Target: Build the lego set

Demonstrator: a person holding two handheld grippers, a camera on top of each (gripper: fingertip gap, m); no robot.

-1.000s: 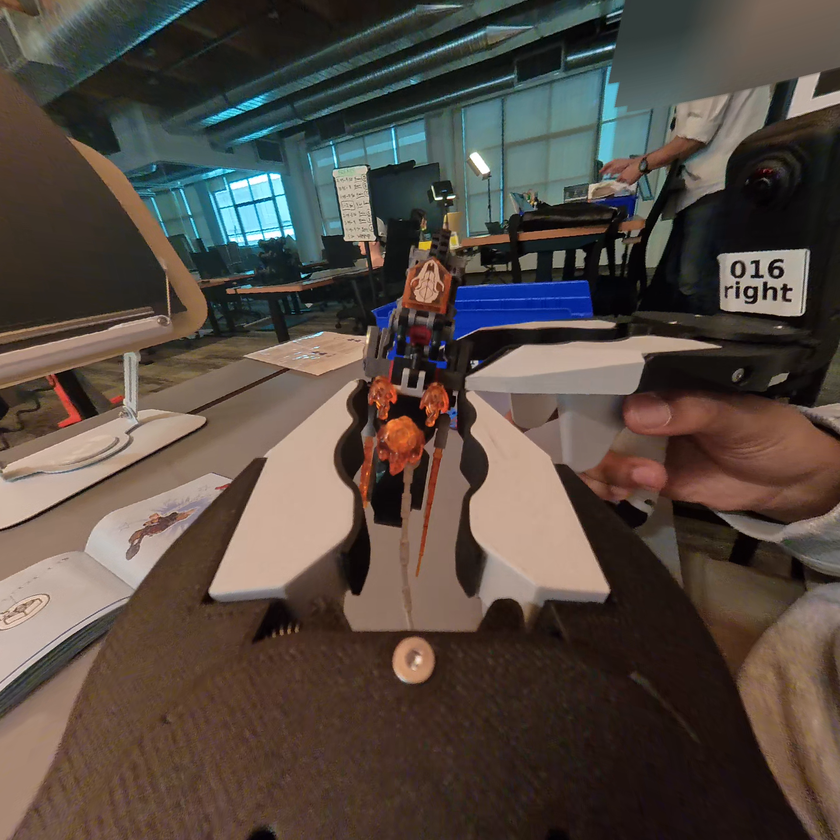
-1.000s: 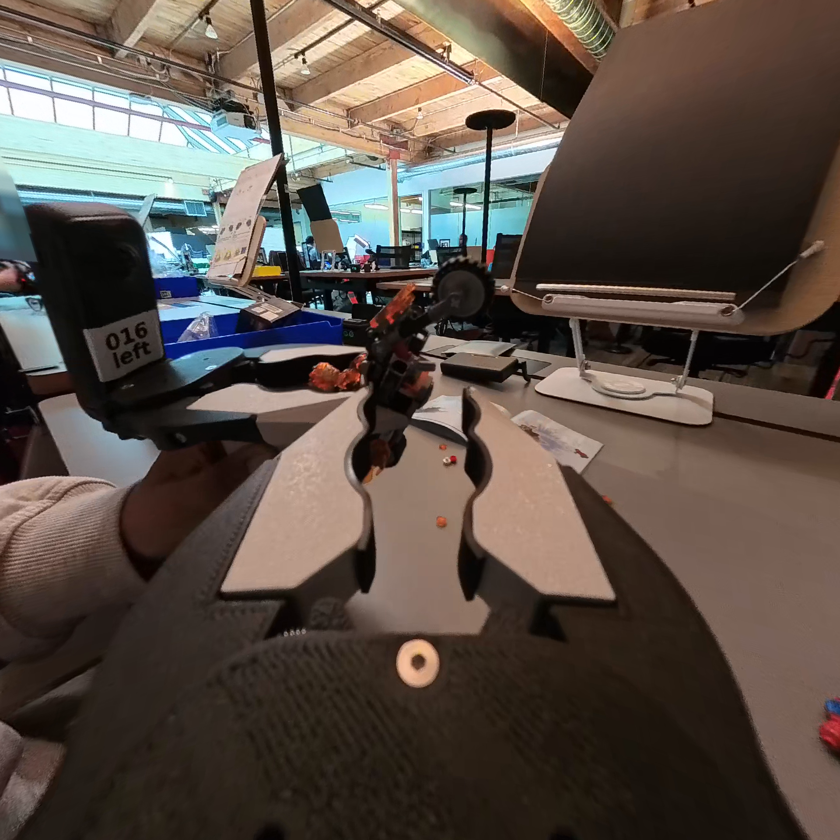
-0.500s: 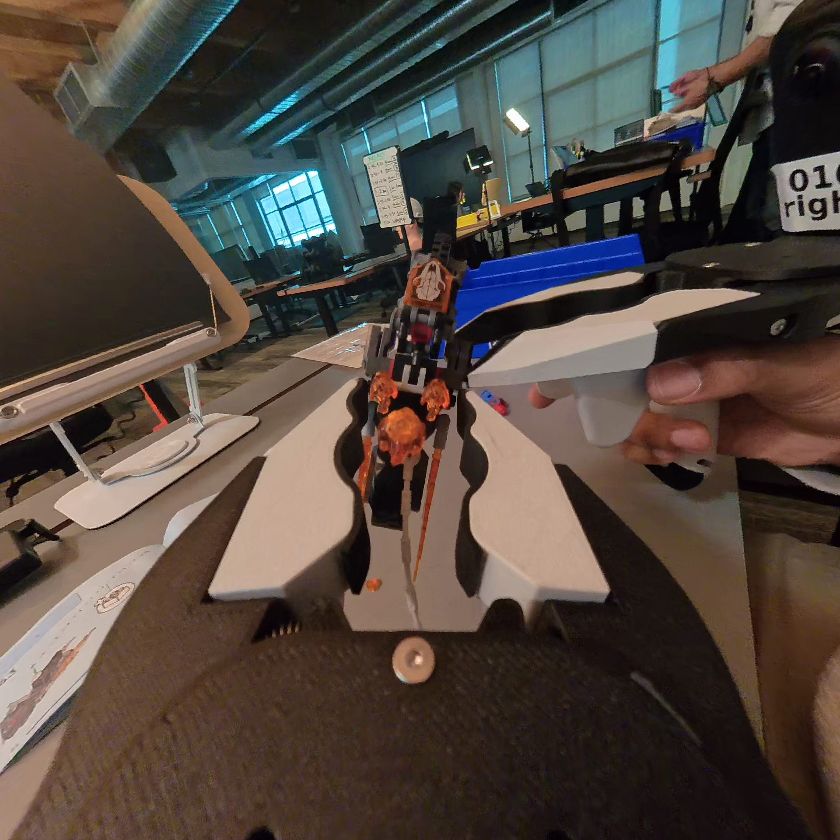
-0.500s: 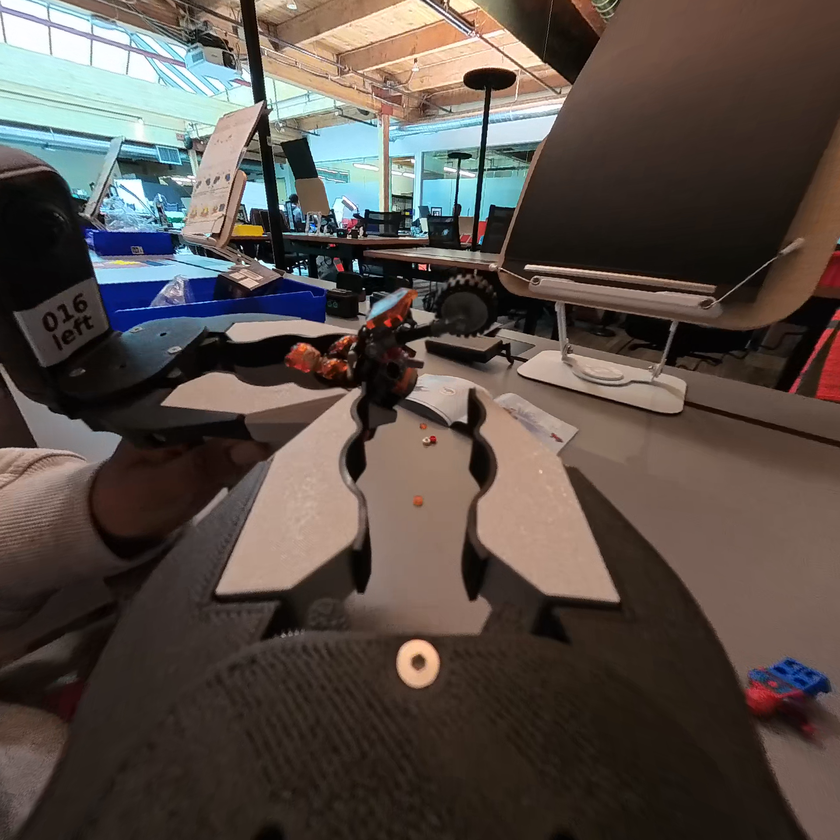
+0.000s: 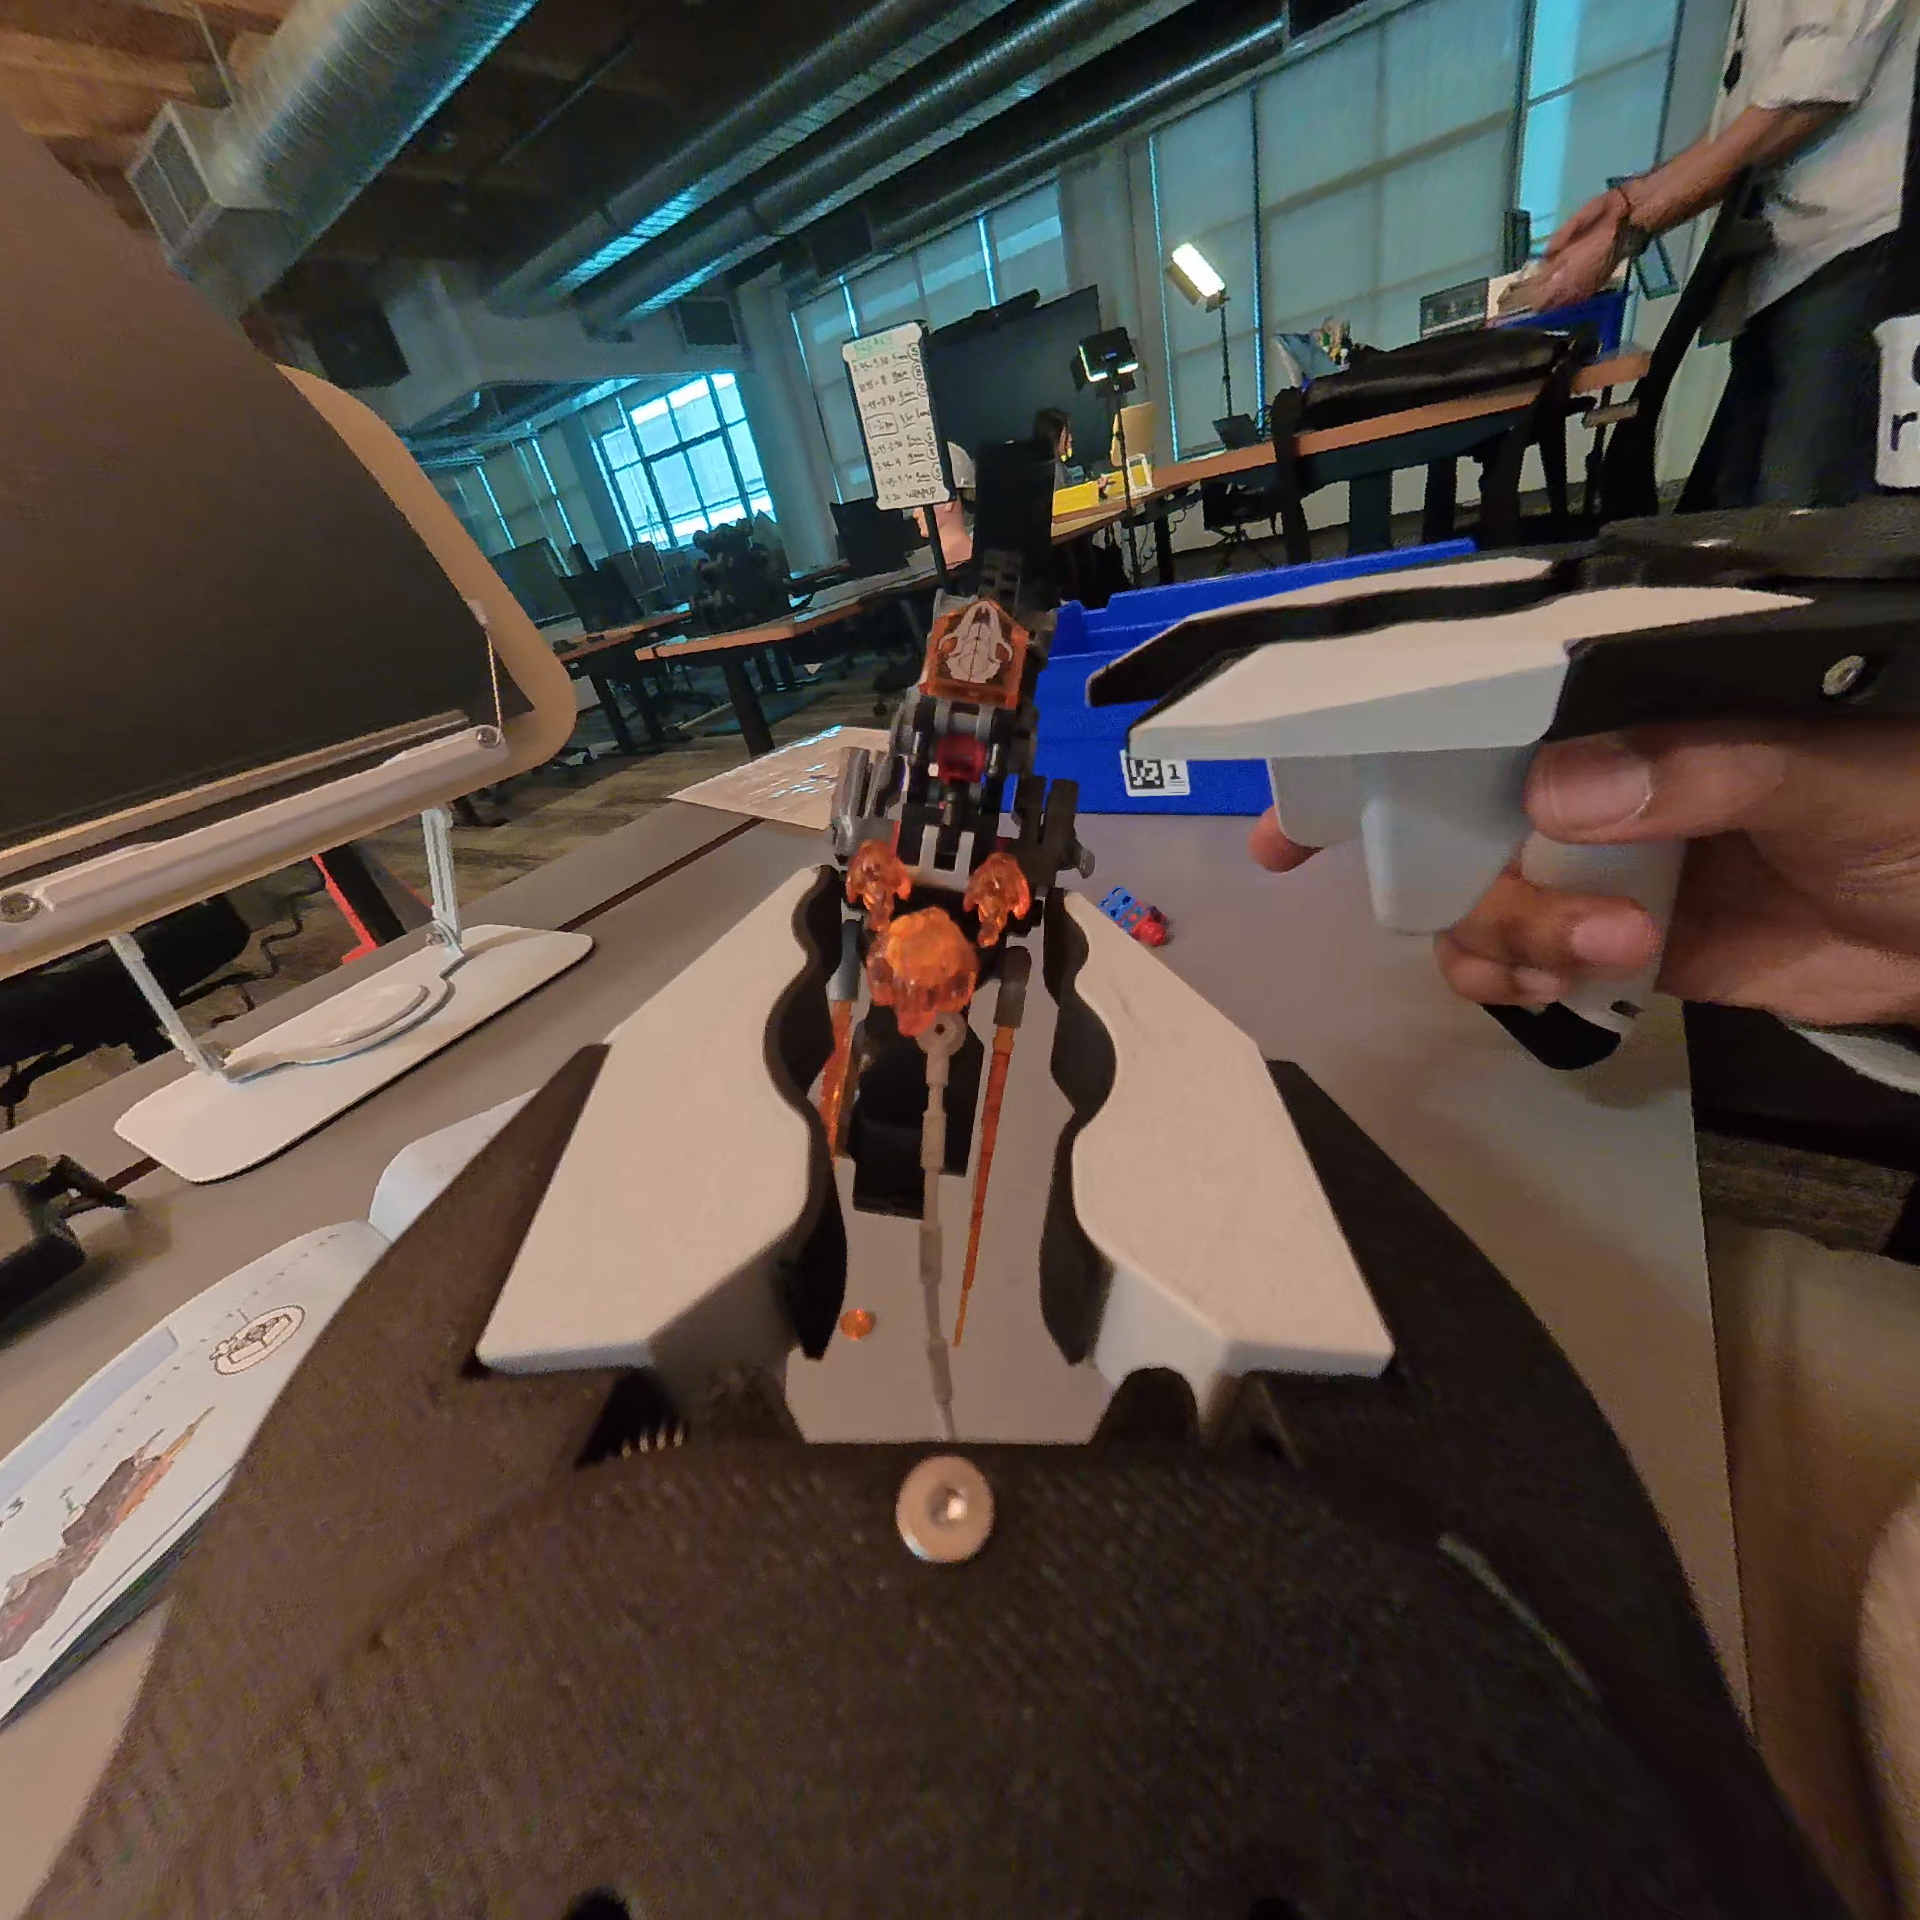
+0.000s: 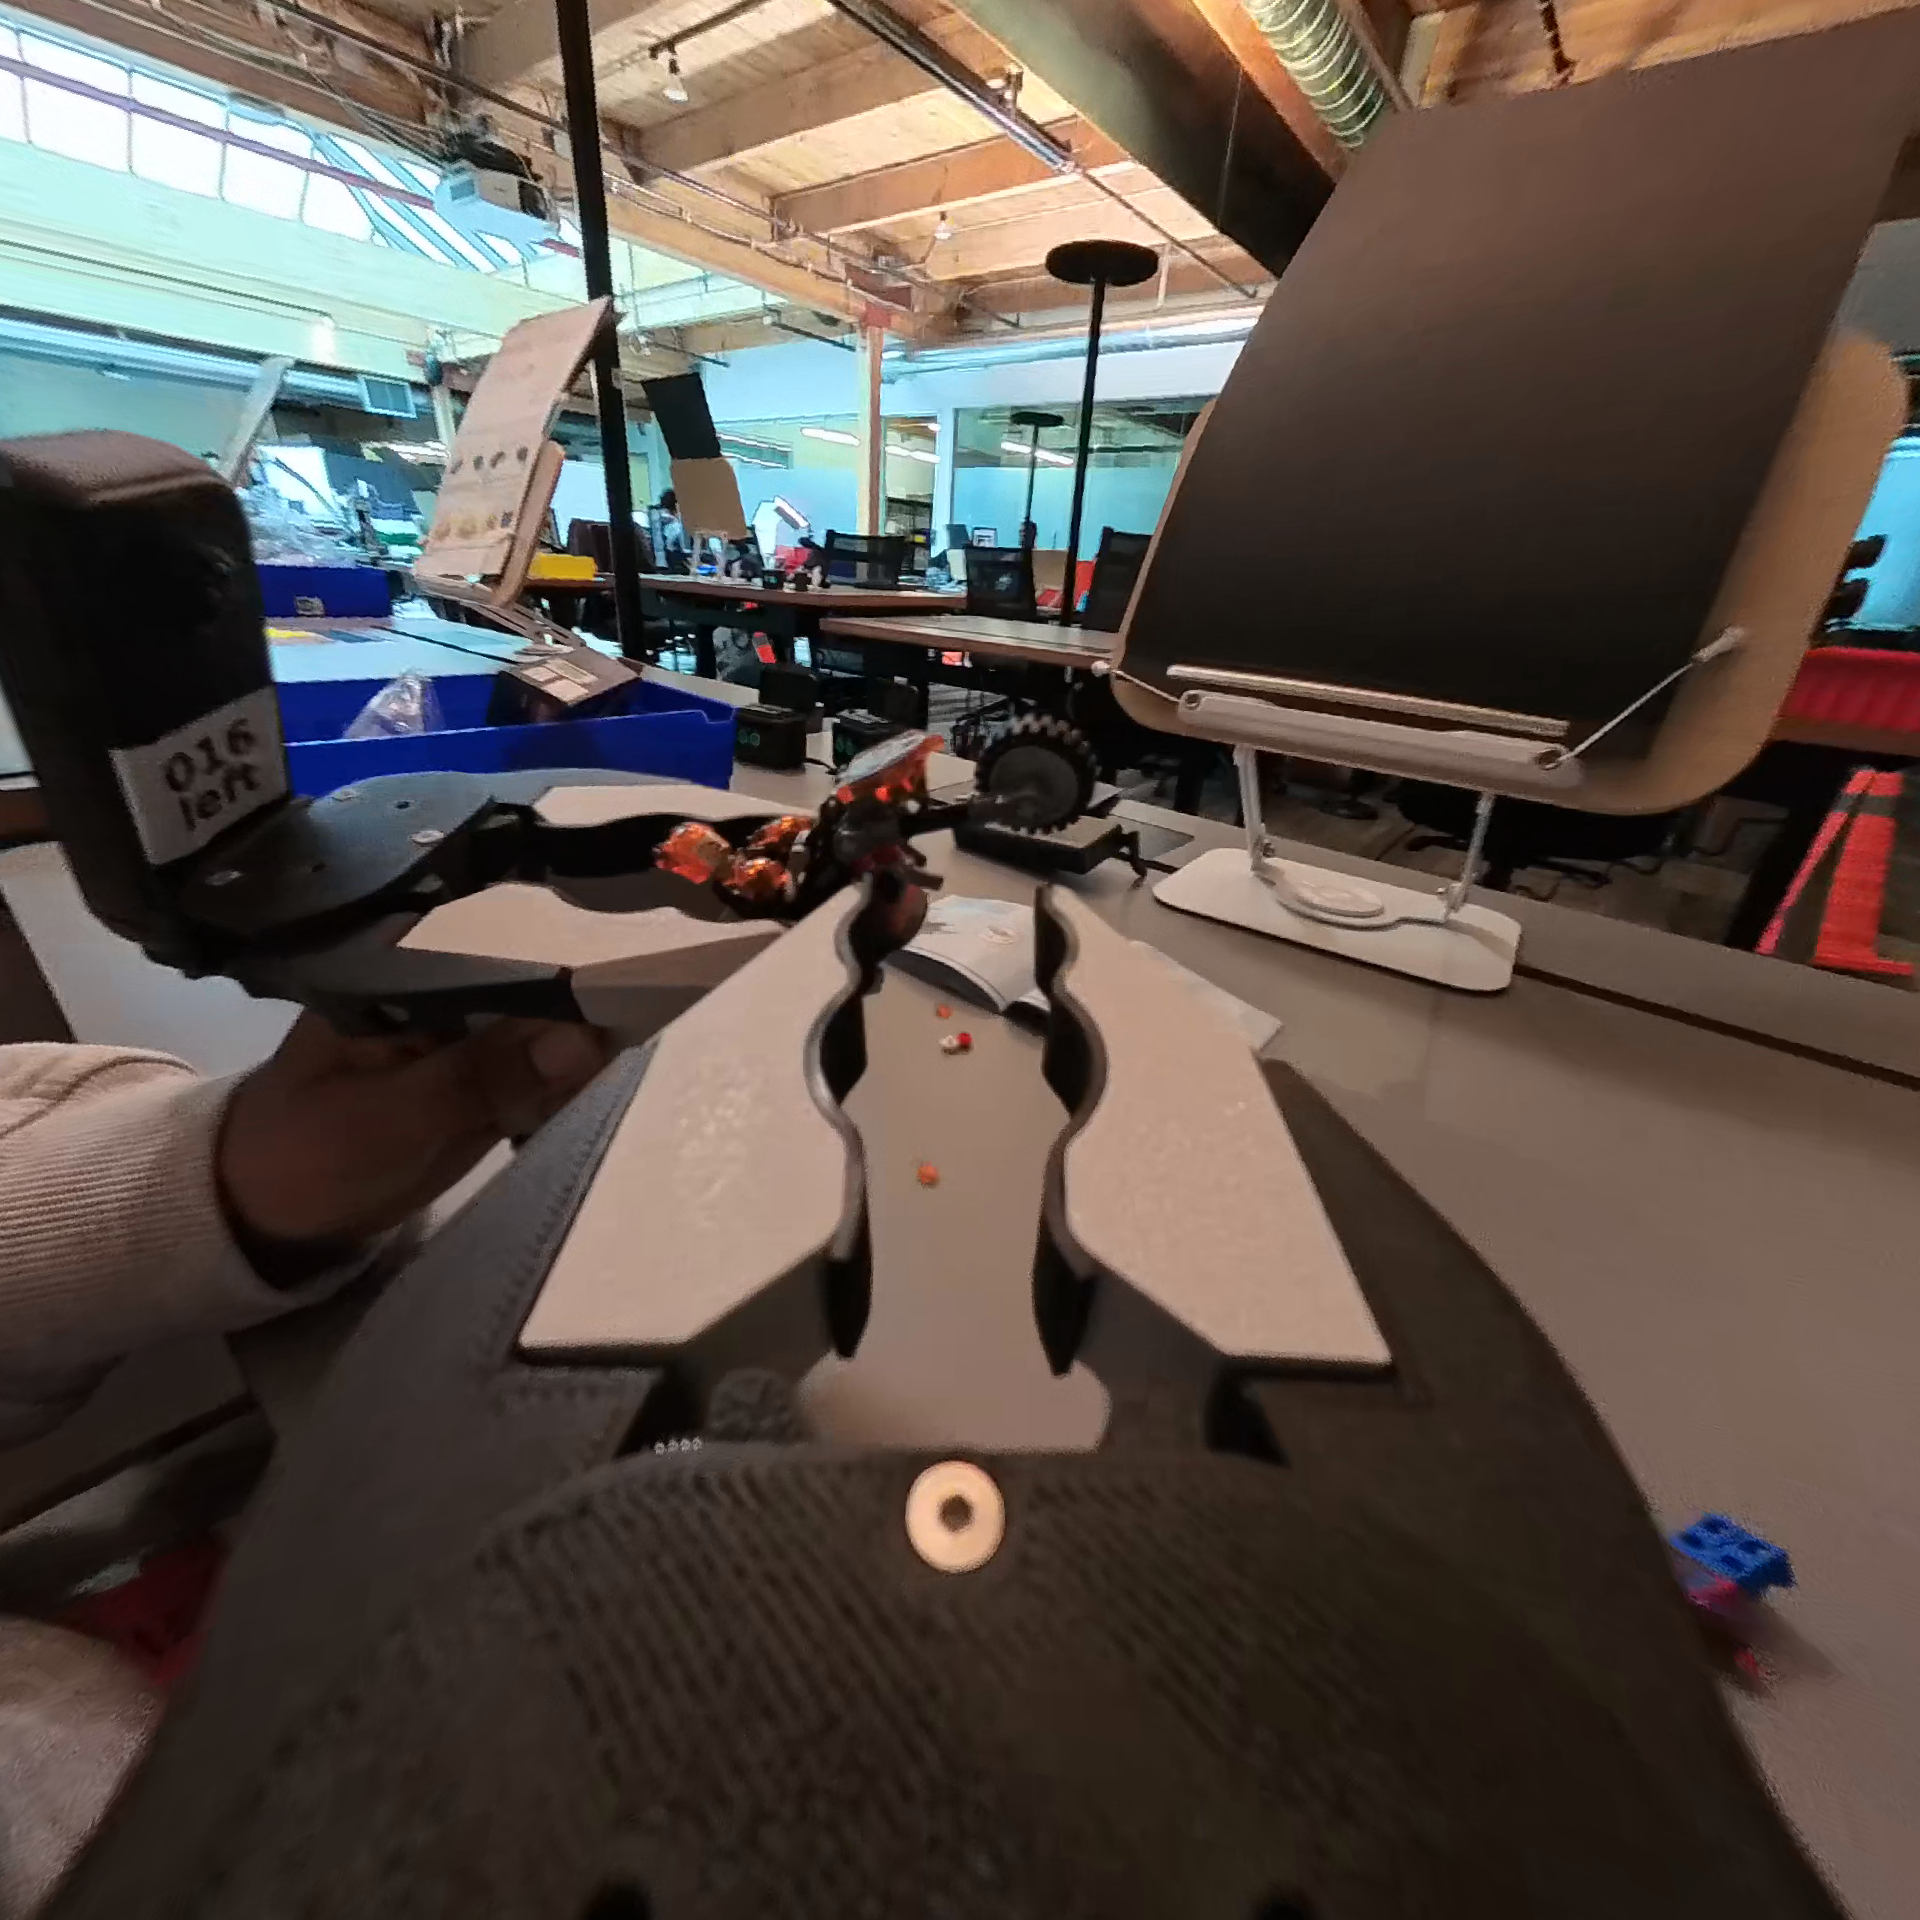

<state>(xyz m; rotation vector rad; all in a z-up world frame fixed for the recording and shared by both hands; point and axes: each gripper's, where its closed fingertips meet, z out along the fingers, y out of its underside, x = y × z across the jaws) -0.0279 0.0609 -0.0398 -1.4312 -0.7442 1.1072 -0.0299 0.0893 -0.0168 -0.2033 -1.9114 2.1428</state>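
My left gripper (image 5: 948, 902) is shut on a black lego model (image 5: 940, 831) with clear orange flame pieces, held above the grey table (image 5: 1403, 1091). The model points away, with an orange printed tile on top and a toothed black wheel at its far end (image 6: 1034, 771). My right gripper (image 6: 951, 906) is open and empty. Its left fingertip sits just beside the model (image 6: 862, 831). In the left wrist view the right gripper (image 5: 1117, 698) hangs to the right of the model, a little apart from it. The left gripper (image 6: 727, 847) shows at the left of the right wrist view.
A small blue and red brick piece (image 5: 1135, 916) lies on the table, also in the right wrist view (image 6: 1730, 1569). Tiny loose studs (image 6: 954, 1039) lie near an open instruction booklet (image 5: 125, 1455). A book stand (image 6: 1455, 623), a blue bin (image 5: 1164, 665) and a standing person (image 5: 1787, 208) are behind. My hands' fingertips stand some 4 cm from each other.
The model has tipped from upright toward level and left the gap between the right gripper's fingers. The right gripper now sits slightly apart from it. Both grippers have swung toward the table.
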